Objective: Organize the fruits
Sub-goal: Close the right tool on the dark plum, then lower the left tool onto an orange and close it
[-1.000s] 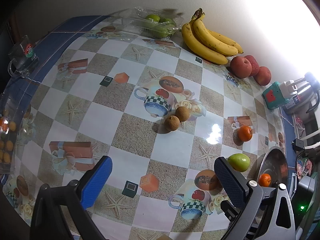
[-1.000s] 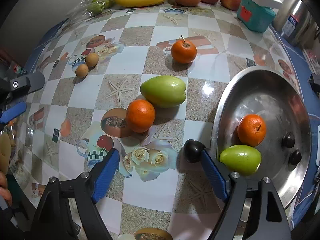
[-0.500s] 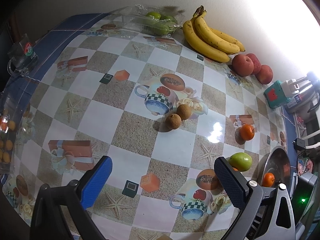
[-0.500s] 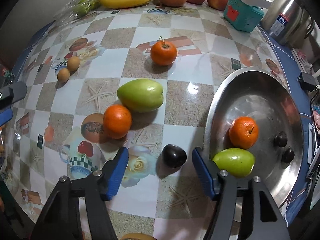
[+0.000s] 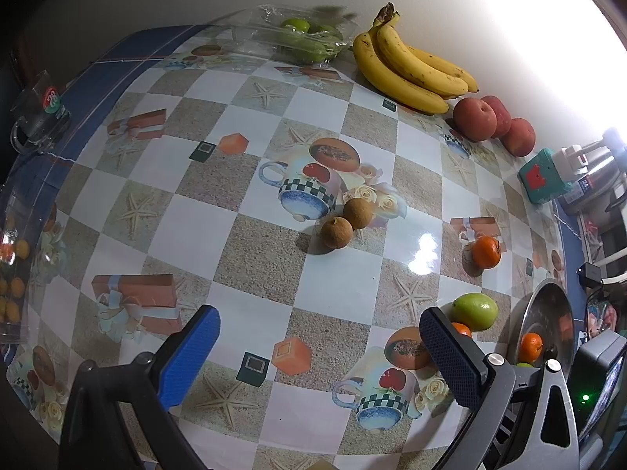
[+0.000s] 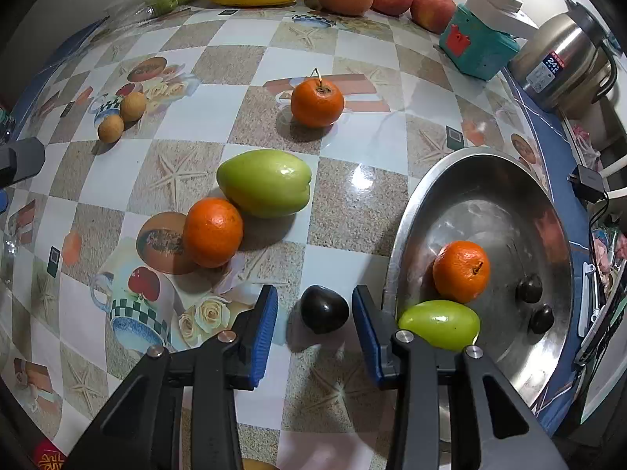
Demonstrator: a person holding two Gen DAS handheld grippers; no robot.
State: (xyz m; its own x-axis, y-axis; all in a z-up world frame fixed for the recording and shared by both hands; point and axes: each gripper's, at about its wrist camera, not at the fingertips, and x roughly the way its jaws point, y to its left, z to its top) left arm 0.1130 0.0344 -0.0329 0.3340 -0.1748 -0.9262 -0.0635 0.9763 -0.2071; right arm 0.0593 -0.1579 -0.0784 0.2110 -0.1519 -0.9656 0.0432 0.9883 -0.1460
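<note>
Currently, step in hand: gathering loose fruit into the steel bowl [image 6: 403, 211]; dark plum [image 6: 324, 309] is the item in hand.
Right gripper [image 6: 314, 313]: mine, spread, one pad either side of the plum, neither touching it that I can see.
Plum location: on the bench [image 6: 345, 387], between my pads, bowl rim just right.
Next move, as I judge: close gently, lift, clear the rim.
Left gripper [image 5: 319, 342]: spread wide, carrying nothing, above the bench.

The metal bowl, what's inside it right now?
The bowl holds an orange, a green fruit and two dark fruits. The right tongs cover its near rim.
</note>
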